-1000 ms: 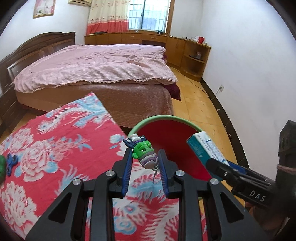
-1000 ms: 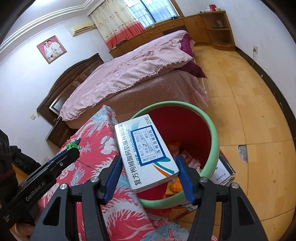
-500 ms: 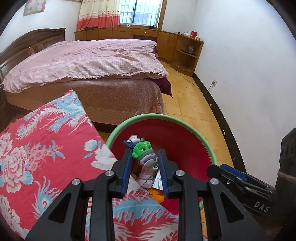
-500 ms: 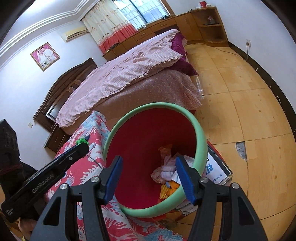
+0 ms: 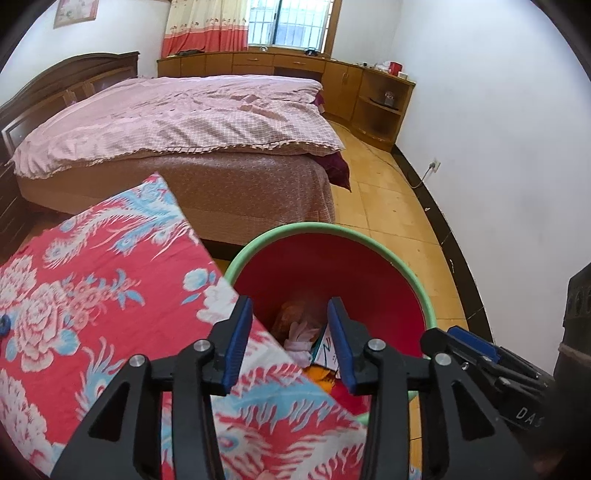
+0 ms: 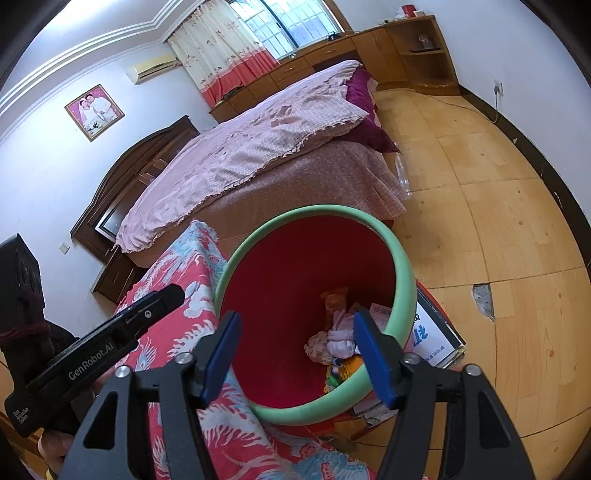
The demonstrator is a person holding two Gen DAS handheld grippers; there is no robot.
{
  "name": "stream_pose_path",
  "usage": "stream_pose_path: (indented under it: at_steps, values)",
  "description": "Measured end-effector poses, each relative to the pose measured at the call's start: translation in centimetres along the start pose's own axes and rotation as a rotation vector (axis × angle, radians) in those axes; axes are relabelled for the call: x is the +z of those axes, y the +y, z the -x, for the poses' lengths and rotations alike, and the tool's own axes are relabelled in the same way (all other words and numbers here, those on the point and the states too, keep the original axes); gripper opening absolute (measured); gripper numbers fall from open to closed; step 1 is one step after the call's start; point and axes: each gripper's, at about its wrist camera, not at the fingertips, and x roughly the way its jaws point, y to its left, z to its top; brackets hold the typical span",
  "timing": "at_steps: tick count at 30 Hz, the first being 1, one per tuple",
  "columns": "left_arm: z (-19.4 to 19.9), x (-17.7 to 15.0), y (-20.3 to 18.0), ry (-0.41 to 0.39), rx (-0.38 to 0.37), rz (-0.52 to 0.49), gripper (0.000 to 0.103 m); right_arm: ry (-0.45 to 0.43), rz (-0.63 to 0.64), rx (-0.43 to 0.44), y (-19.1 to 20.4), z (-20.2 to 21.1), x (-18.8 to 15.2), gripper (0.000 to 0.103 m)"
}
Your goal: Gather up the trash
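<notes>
Bed (image 5: 177, 140) with pink checked quilt (image 6: 258, 144) serves as landmark; dark wooden headboard (image 5: 66, 85) at its left end. Beyond bed: window (image 5: 291, 22) with cream-red curtain (image 5: 207, 26), wooden cabinets (image 5: 295, 66) beneath. Framed photo (image 6: 94, 110) on wall above headboard; red floral cloth (image 5: 92, 295) lies near bed's foot.

The bin (image 5: 413, 280) stands on the floor (image 6: 498, 206) just beside the cloth-covered counter (image 5: 110, 295), on its right. Trash (image 6: 340, 336) lies in the bottom of the bin. Some flat papers (image 6: 432, 336) lie under the bin. The bed (image 5: 177, 125) is behind the counter and bin. Cabinets (image 5: 295, 68) stand behind the bed, under the window (image 5: 288, 22).
</notes>
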Motion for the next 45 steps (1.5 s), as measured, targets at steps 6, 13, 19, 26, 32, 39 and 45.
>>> stream_pose_path:
  at_steps: [6, 13, 19, 26, 32, 39, 45]
  values:
    - [2.3, -1.3, 1.0, 0.011, 0.026, 0.023, 0.047, -0.012, 0.036, -0.007, 2.1, 1.3, -0.8, 0.080]
    - [6.0, -3.1, 3.0, -0.014, 0.083, 0.063, 0.047, -0.026, 0.087, 0.025, 5.1, 3.0, -1.7, 0.088]
    - [9.2, -4.7, 5.2, -0.047, 0.150, 0.117, 0.047, -0.037, 0.144, 0.051, 7.9, 4.6, -3.1, 0.093]
    - [12.8, -6.7, 7.6, -0.087, 0.233, 0.165, 0.047, -0.069, 0.193, 0.065, 10.8, 6.8, -4.9, 0.097]
    - [15.8, -8.4, 9.0, -0.117, 0.276, 0.224, 0.047, -0.080, 0.239, 0.065, 12.6, 7.8, -6.4, 0.098]
    - [18.3, -9.9, 9.7, -0.138, 0.308, 0.252, 0.047, -0.088, 0.269, 0.071, 14.1, 8.8, -8.2, 0.098]
    - [19.5, -11.0, 10.2, -0.152, 0.336, 0.277, 0.047, -0.100, 0.296, 0.065, 15.0, 9.5, -9.3, 0.099]
